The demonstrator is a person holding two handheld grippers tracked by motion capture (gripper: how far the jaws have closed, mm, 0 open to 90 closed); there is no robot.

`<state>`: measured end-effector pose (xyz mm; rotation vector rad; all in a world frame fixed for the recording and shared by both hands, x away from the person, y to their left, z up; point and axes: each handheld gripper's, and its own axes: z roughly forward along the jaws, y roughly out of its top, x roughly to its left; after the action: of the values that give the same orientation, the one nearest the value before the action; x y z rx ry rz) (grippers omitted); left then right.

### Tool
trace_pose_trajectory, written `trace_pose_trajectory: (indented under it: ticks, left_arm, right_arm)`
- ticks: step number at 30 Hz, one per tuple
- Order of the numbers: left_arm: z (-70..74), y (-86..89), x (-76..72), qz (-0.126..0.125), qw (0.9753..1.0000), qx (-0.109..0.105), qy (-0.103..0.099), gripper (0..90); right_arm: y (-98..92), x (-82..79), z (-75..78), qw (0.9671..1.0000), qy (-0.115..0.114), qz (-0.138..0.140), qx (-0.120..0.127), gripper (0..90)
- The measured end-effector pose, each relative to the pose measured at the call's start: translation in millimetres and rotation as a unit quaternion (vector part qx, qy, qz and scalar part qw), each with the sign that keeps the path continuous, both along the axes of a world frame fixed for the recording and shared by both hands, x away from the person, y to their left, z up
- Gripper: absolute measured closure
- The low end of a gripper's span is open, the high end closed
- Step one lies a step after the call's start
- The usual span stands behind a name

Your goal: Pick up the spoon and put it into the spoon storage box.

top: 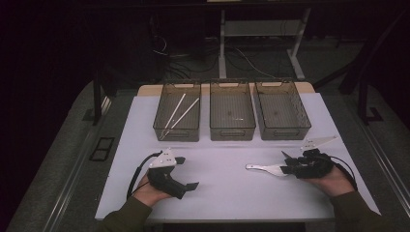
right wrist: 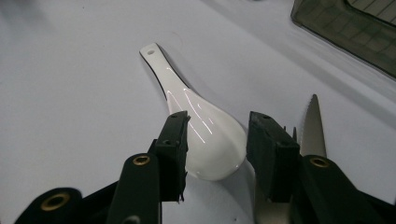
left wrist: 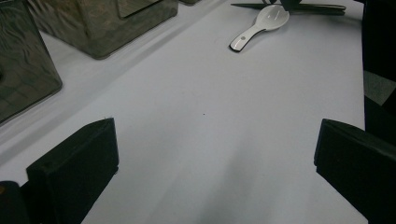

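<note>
Near edge of the white table [top: 227, 193]: my left gripper [top: 186, 173] rests with jaws spread wide, nothing between them. My right gripper [top: 286, 163], near right, has its jaws part open astride the bowl of the white spoon [right wrist: 205, 130], which lies flat with its handle pointing left; I cannot tell whether the pads touch it, and a serrated knife [right wrist: 312, 128] lies just beside. Far side: three smoky bins in a row, the left bin [top: 177, 130] holding two white chopsticks [top: 180, 113].
</note>
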<state>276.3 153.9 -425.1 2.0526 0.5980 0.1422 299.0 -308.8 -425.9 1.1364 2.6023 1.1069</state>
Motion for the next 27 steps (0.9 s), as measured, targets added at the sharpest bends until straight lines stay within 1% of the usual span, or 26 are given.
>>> trace_pose_trajectory:
  ticks: [6, 8, 11, 12, 13, 18, 24, 27]
  left_arm:
    - [0.3, 0.1, -0.1, 0.000, 1.0000, -0.001, 0.000, 0.0]
    - [0.4, 0.0, -0.2, 0.000, 1.0000, -0.002, 0.000, 0.0]
    - [0.0, -0.2, -0.1, 0.001, 1.0000, -0.003, 0.000, 0.0]
    - [-0.1, -0.2, 0.1, 0.001, 1.0000, -0.003, 0.001, 0.0]
    - [-0.3, -0.2, 0.2, 0.000, 1.0000, -0.002, 0.001, 0.0]
    - [0.1, -0.2, -0.1, 0.001, 1.0000, -0.003, 0.000, 0.0]
    - [-0.1, -0.5, -0.1, -0.001, 1.0000, -0.001, 0.000, 0.0]
    - [-0.1, -0.4, 0.0, 0.000, 1.0000, -0.002, 0.000, 0.0]
  right_arm:
    - [2.4, 0.9, -2.3, 0.9999, 0.009, 0.004, -0.002, 59.6]
    - [3.2, 0.0, -2.3, 1.0000, 0.004, 0.003, -0.007, 59.0]
    - [-1.7, -0.2, 2.6, 1.0000, -0.005, -0.006, -0.004, 59.1]
    - [-3.3, 0.0, 3.1, 0.9999, -0.006, -0.011, -0.001, 59.1]
    - [-4.3, 0.0, 3.0, 0.9999, -0.001, -0.013, 0.000, 59.1]
    - [0.4, 0.8, -2.8, 0.9999, 0.013, -0.003, -0.010, 59.3]
    - [9.6, 0.5, -10.3, 0.9994, 0.023, 0.008, -0.024, 58.3]
    - [15.4, -0.6, -13.8, 0.9989, 0.023, 0.017, -0.036, 57.5]
